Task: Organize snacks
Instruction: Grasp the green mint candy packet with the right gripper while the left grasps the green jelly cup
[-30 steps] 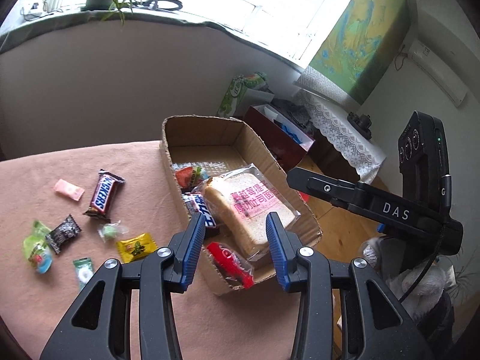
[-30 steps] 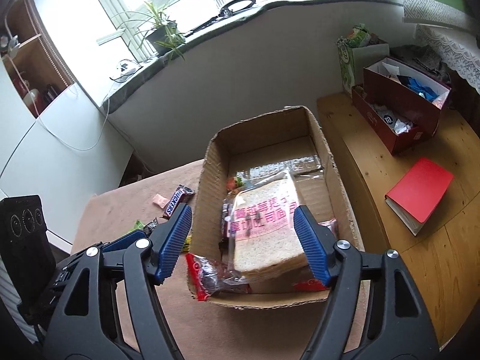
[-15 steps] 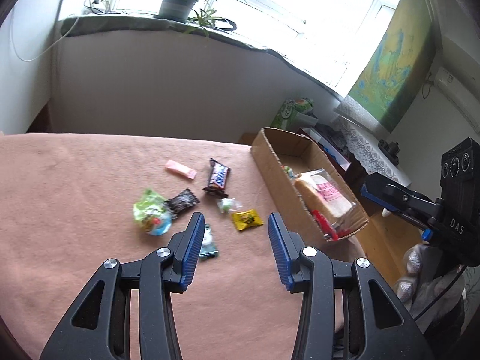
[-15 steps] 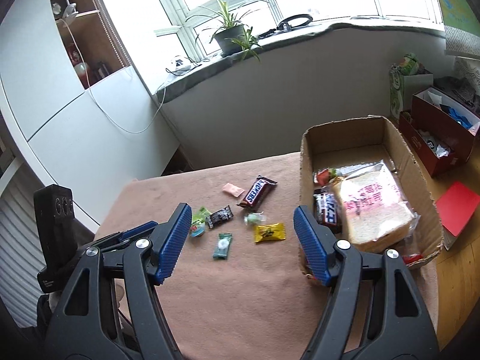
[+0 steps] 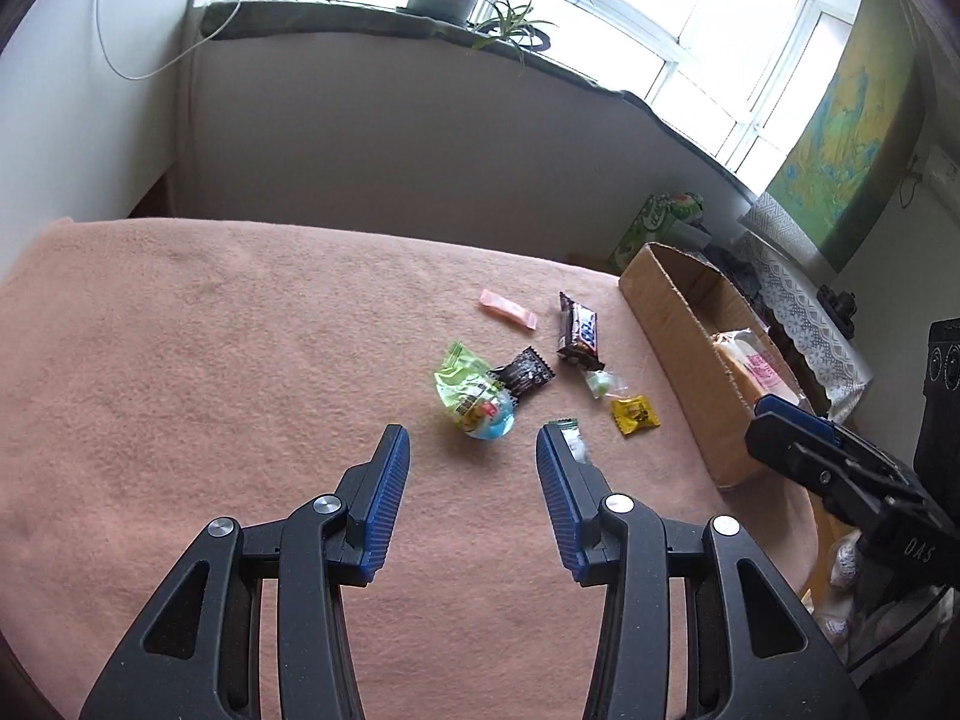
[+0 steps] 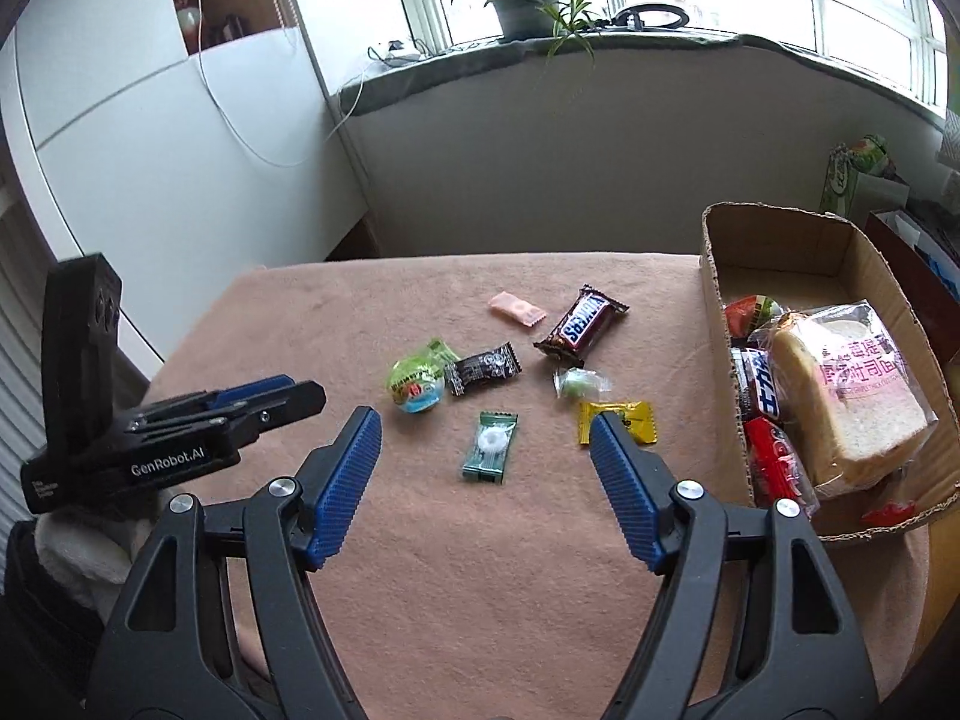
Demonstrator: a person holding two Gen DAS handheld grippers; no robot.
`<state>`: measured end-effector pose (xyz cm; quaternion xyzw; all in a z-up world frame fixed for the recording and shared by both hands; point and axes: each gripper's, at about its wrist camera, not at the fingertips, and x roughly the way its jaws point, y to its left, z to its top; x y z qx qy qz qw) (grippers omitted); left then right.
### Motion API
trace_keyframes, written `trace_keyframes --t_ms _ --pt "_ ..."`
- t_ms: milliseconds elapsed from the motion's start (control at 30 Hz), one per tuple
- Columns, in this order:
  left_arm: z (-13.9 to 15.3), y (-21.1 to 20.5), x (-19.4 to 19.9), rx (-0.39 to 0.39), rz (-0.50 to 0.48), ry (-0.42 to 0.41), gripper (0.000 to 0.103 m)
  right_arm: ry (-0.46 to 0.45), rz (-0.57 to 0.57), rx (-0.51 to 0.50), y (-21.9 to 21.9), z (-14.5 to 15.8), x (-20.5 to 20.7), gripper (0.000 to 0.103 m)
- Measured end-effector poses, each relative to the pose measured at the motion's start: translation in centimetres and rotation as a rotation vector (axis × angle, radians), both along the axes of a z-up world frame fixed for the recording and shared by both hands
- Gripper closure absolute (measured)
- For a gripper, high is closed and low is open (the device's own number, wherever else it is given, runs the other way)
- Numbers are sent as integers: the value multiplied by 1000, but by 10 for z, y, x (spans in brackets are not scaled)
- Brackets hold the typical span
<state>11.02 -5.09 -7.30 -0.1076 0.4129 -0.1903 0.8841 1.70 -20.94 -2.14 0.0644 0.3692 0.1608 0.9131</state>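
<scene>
Your left gripper (image 5: 473,450) and right gripper (image 6: 485,429) both hang with fingers spread wide, gripping nothing. The loose snacks (image 6: 501,360) lie mid-table (image 6: 300,324); the cardboard box (image 6: 717,276) at its right edge holds bagged bread (image 6: 852,390).

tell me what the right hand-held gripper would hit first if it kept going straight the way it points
Probably the green mint packet, which lies centred between the open fingers of the right hand-held gripper. Depth is unclear, so it might meet the pink tablecloth just before it.

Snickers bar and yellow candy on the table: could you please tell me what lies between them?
A small green wrapped candy lies between the Snickers bar and the yellow candy, clearest in the right wrist view.
</scene>
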Motion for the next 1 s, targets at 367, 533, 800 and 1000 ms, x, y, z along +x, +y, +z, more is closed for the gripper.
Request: trace_keyframes --t_ms 367,533,800,1000 --pt "-13 -14 16 27 -40 23 60 105 -9 -88 19 -49 31 28" --pt "-21 -24 28 44 -60 40 60 138 5 -85 20 -64 43 31" --pt "-29 -34 42 102 -79 54 60 163 27 -107 28 -77 58 39" --pt "-36 -41 50 131 -95 65 60 152 32 -153 38 -79 65 43"
